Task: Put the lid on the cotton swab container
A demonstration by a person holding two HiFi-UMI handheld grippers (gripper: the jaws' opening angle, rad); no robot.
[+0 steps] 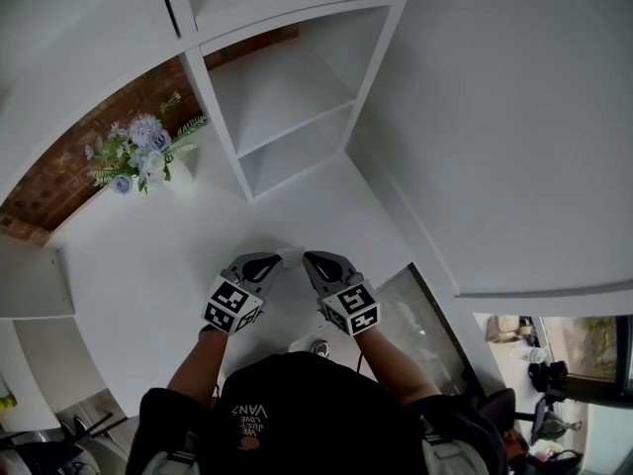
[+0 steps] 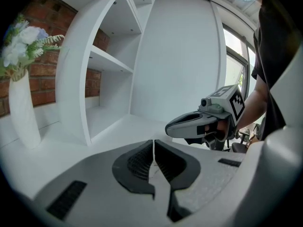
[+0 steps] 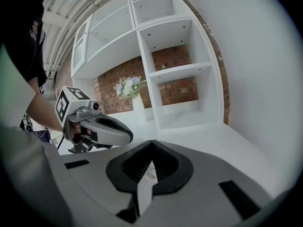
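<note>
White table [image 1: 148, 290] shows no sure container or lid, save perhaps a small round thing [image 1: 320, 347] at lower centre; left gripper [image 1: 265, 260] and right gripper [image 1: 315, 259], both closed on nothing, seem parked mid-frame.

Tabletop [image 1: 148, 265] ahead open; shelf unit [image 1: 287, 117] blocks far centre, flower vase [image 1: 145, 158] far left.
</note>
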